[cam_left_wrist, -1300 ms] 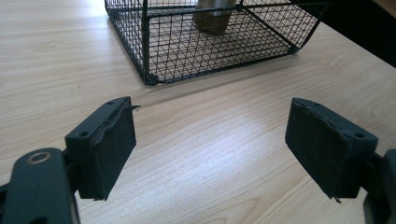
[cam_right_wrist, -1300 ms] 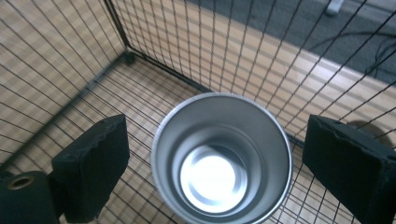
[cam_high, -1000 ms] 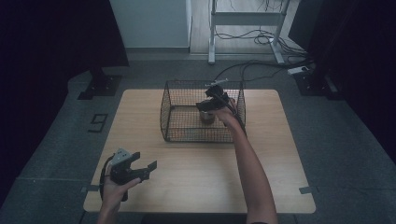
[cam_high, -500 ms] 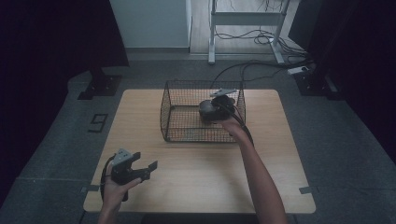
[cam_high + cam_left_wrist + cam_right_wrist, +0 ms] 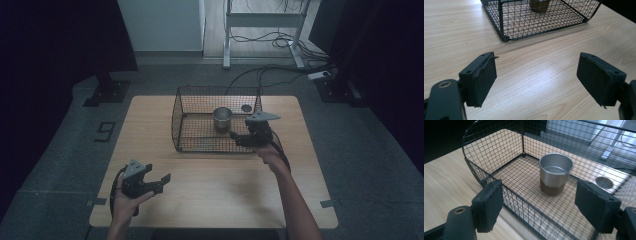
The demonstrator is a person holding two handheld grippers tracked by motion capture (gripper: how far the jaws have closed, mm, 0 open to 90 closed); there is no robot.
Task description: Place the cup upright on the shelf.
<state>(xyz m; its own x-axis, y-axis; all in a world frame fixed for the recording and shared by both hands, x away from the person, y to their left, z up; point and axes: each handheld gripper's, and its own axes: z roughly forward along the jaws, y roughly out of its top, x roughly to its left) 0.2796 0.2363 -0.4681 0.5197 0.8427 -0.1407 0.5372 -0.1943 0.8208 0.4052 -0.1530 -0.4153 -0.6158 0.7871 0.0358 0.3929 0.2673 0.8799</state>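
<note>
Now right gripper (image 5: 234,136) above basket (image 5: 176,117) rim, fingers just closing, empty.

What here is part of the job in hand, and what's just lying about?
In the job: metal cup; wire basket holding it; right hand-held gripper at the basket's wall, jaws just been closing, nothing between them.
Lying about: floor marker; cables; metal frame; left hand-held gripper, open.
</note>
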